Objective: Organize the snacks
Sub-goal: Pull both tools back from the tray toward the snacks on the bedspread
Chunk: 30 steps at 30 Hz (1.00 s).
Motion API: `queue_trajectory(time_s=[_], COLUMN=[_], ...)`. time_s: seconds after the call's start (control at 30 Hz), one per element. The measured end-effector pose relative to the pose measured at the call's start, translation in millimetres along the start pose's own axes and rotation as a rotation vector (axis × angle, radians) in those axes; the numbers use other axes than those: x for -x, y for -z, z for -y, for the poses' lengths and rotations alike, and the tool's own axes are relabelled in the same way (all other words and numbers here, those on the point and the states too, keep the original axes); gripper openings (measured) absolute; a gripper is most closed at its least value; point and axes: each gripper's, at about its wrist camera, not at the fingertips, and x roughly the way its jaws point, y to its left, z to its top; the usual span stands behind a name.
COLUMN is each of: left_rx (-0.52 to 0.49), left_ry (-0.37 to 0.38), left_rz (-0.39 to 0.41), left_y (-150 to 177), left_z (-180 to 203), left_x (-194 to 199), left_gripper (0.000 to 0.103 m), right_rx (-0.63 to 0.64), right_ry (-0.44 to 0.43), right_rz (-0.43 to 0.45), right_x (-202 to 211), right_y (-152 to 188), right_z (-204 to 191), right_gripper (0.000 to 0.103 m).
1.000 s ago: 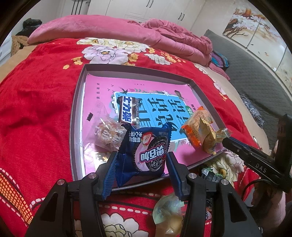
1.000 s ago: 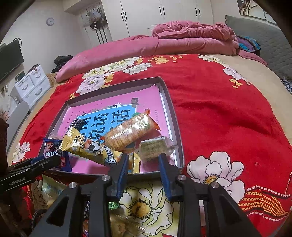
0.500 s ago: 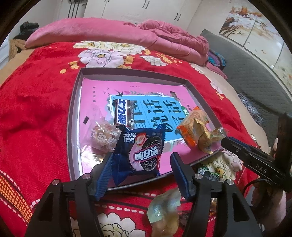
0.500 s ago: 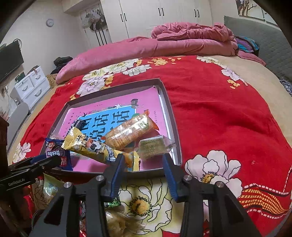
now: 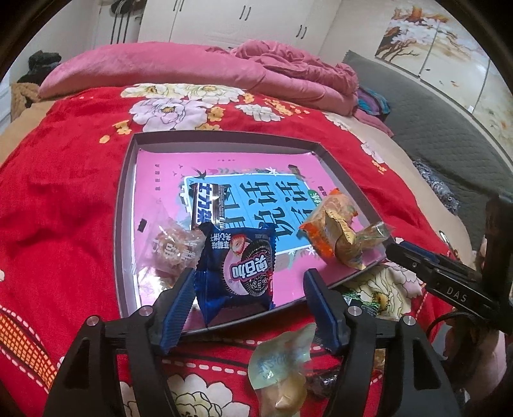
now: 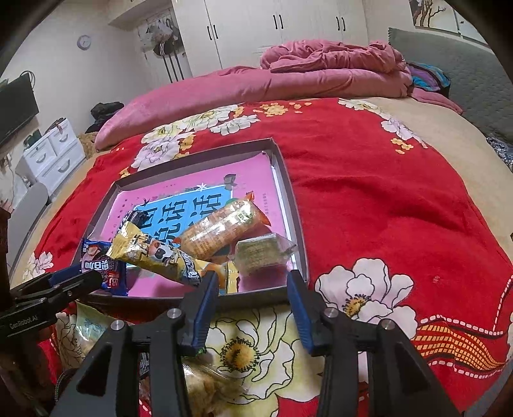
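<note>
My left hand-held gripper (image 5: pixel 248 293) just opened, ribbed pads clear of glossy blue packet (image 5: pixel 239 269), shallow grey tray (image 5: pixel 123 205), right hand-held gripper (image 6: pixel 253 282) open, plush red bed (image 6: pixel 368 199).

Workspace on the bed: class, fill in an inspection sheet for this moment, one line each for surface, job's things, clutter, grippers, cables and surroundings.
Surface: red floral blanket.
Job's things: grey tray holds blue cookie packet, chocolate bar, clear candy bag, orange cracker pack, yellow packet, green wafer pack.
Clutter: loose snacks outside the tray.
Grippers: left gripper and right gripper have just been opening; neither presses on a snack.
Cables: cord.
Surroundings: pink quilt, wardrobe.
</note>
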Motion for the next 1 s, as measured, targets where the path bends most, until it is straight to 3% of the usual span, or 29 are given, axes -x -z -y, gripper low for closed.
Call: queue_trajectory(time_s=[0.23, 1.0], left_rx=[0.011, 0.020], left_ry=[0.013, 0.035], left_rz=[0.018, 0.072], left_y=[-2, -1], left_z=[-1, -3], left_x=[7, 34], left_gripper=[0.072, 0.074], right_rx=[-0.007, 0.022], right_ry=[-0.001, -0.023], right_rz=[0.026, 0.041], right_x=[10, 25], right_y=[-2, 0], right_z=[2, -8], right_gripper=[0.051, 0.056])
